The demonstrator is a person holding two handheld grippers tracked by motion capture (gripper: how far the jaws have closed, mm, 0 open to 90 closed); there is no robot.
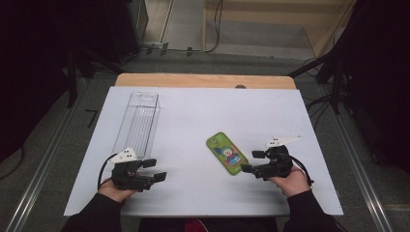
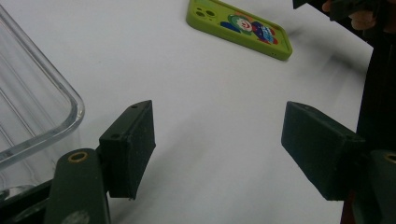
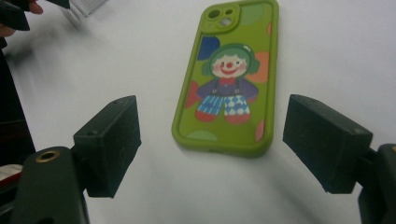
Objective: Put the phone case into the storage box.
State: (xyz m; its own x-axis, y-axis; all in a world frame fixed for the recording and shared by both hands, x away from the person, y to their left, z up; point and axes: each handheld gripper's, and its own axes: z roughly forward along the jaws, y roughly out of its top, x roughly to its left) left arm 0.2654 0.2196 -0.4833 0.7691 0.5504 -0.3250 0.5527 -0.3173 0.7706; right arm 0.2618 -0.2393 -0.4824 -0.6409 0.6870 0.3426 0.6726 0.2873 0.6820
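Note:
A green phone case printed with a clown lies flat on the white table, right of centre. My right gripper stands open just beside its near right end, jaws pointing left toward it. In the right gripper view the phone case lies just beyond the gap between the open jaws, apart from them. A clear plastic box lies at the left. My left gripper stands open at the box's near end, nothing between its jaws. In the left gripper view the box's rounded corner is left of the gripper and the phone case lies farther off.
The white table sheet ends in a wooden strip at the far edge. Dark equipment stands and cables flank the table on both sides. A person's hands and dark sleeves come in from the bottom edge.

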